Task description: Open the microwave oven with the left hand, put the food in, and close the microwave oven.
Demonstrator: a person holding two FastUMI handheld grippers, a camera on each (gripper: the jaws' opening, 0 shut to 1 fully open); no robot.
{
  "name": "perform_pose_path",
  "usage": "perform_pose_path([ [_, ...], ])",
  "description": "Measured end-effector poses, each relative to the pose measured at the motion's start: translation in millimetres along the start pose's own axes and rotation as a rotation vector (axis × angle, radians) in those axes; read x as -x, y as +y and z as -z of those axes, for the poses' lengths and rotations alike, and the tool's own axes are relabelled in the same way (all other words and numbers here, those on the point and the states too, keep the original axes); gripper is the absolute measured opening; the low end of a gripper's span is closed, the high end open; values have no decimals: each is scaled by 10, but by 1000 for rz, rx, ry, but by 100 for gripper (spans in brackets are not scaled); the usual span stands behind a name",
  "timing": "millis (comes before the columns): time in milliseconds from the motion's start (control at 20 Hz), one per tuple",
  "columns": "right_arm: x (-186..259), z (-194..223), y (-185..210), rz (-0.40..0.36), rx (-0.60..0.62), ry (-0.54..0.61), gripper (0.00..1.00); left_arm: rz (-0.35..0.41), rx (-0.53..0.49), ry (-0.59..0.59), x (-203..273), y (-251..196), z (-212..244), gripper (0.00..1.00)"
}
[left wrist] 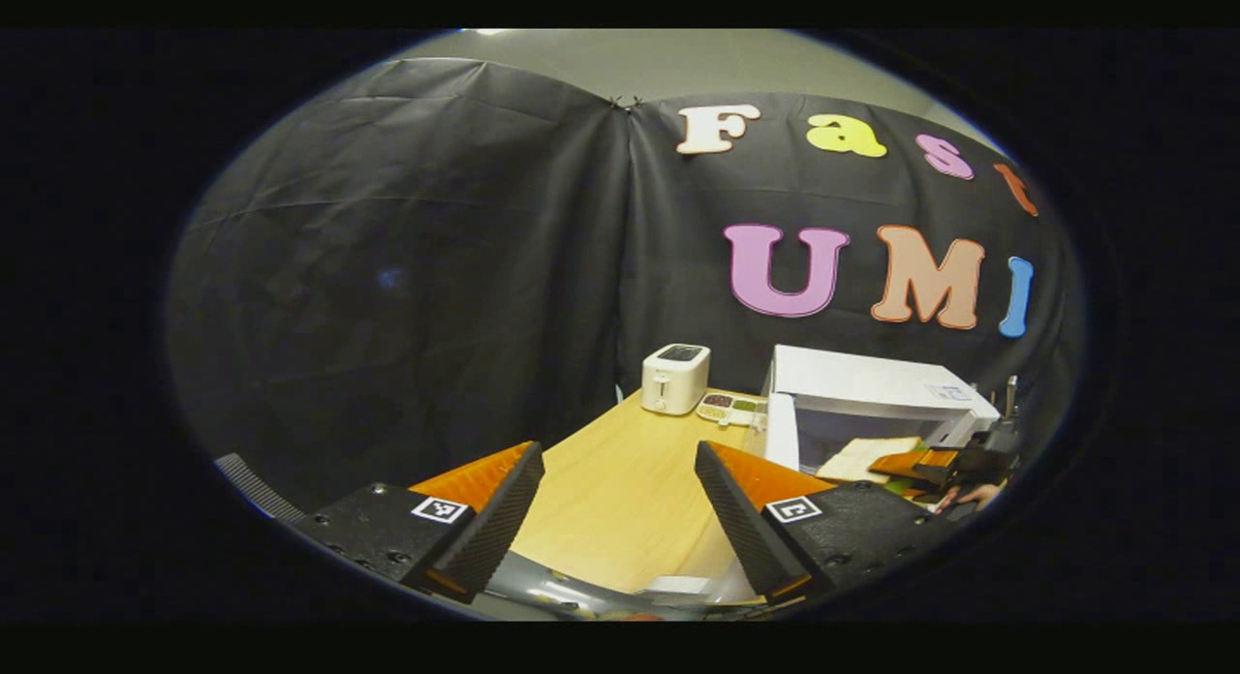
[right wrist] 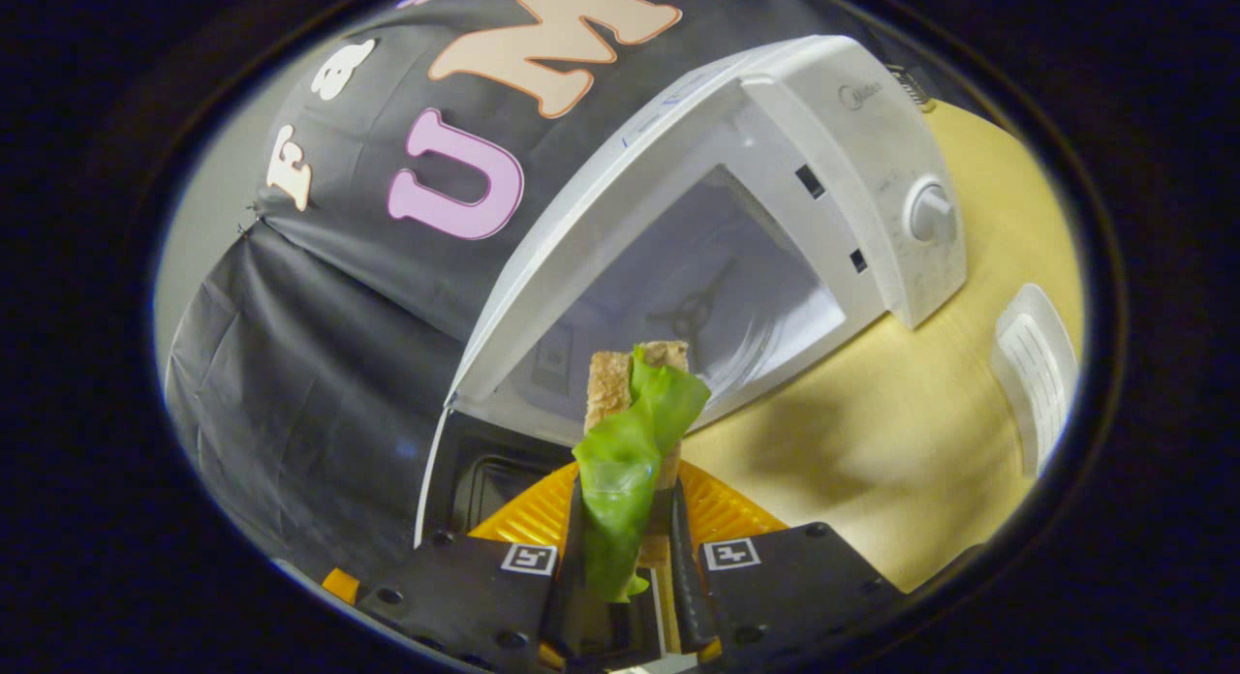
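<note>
White and boxy, the microwave oven (right wrist: 775, 170) stands with its door (left wrist: 781, 430) swung wide, and in the right gripper view we look straight into its pale cavity (right wrist: 697, 306), where the dark turntable hub sits on the floor of the chamber. Our right gripper (right wrist: 625, 548) has its two fingers drawn close together on the food, a slice of brown toast with a green lettuce leaf (right wrist: 630, 432) draped over it; both fingers press the sandwich from either side, and it stands upright between them, its top edge just in front of the oven's mouth, not yet inside as far as we can tell. A round white knob (right wrist: 930, 212) sits on the oven's control panel, and a flat white ribbed object (right wrist: 1037, 374) lies on the light wooden table (right wrist: 901, 432) beside the oven.

In the left gripper view our left gripper (left wrist: 620, 505) hangs over the table with its fingers spread wide apart and nothing between them. Farther off we see a small white toaster (left wrist: 675, 378) near the booth's corner, with a shallow tray of small coloured items (left wrist: 728, 409) just beside it, between toaster and oven. At the right, the other gripper, with the hand holding it, reaches toward the open oven front.
</note>
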State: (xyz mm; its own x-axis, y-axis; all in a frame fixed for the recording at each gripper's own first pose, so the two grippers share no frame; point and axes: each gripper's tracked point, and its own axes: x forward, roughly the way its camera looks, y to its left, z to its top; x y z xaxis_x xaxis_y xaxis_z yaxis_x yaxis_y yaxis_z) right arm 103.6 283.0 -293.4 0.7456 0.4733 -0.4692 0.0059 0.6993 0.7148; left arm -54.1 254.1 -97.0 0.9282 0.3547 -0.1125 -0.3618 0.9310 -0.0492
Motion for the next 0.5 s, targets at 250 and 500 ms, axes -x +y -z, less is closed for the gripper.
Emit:
perform_pose_path([
  [250, -378, -73, 3, 22, 127, -50, 40, 8, 25, 14, -36, 57, 69, 94],
  [500, -640, -112, -109, 77, 233, -57, 40, 13, 16, 27, -59, 47, 133, 96],
])
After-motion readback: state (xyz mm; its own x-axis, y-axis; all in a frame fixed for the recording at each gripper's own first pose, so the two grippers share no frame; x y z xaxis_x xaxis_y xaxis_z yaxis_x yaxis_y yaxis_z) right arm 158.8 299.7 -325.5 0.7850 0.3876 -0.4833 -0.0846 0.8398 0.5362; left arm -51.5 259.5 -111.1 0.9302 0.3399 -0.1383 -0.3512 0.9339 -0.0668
